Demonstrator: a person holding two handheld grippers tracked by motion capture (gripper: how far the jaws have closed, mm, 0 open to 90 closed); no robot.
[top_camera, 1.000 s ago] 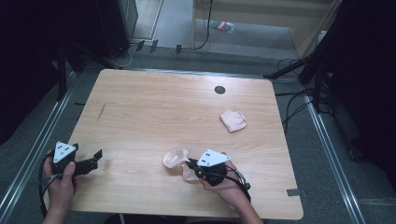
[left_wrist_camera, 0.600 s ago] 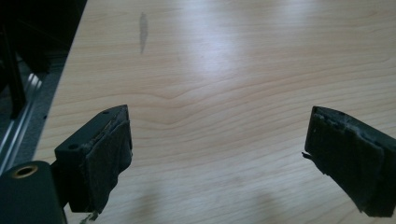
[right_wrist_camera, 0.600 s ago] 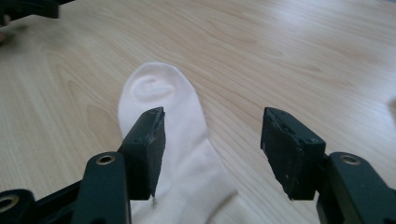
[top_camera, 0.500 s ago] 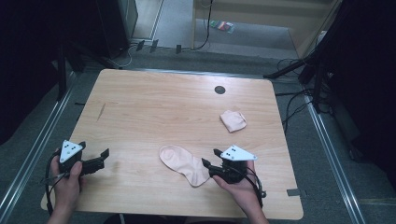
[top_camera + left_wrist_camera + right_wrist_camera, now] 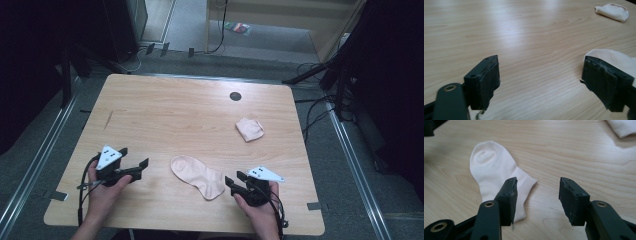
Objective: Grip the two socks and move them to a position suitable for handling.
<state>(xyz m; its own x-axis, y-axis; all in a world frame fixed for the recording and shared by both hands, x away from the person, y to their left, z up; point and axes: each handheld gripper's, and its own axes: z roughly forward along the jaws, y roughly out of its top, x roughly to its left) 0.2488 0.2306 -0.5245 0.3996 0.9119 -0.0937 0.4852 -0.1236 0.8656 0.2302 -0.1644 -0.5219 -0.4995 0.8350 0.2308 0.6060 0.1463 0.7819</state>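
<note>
Sock position: 1 flat sock (image 5: 197,176) lies spread on the table (image 5: 165,115) near the front edge, between the 2 grippers, toe end to the left and far, cuff end to the right and near.
Second item: 1 folded sock (image 5: 249,128) sits well apart, to the right and farther back.
Left gripper (image 5: 142,167): jaws stand wide with nothing between them and have just been closing slightly; in the left gripper view the toe end of the sock (image 5: 614,58) shows behind the right-hand jaw, not gripped.
Right gripper (image 5: 232,179): jaws about half open and have just been closing a little; nothing is clamped. In the right gripper view the cuff end (image 5: 520,195) lies under and beside the left-hand jaw.
Handling: thin knit fabric, judged very light, limp and non-fragile; it will drape and fold under its own weight and may slide on the smooth wood.
Grip points: judged best at the 2 ends, cuff edge for the right gripper and toe edge for the left gripper, pinching a shallow fold of fabric off the surface.
Risk: pads may skid over the flat cloth and close without catching it.
</note>
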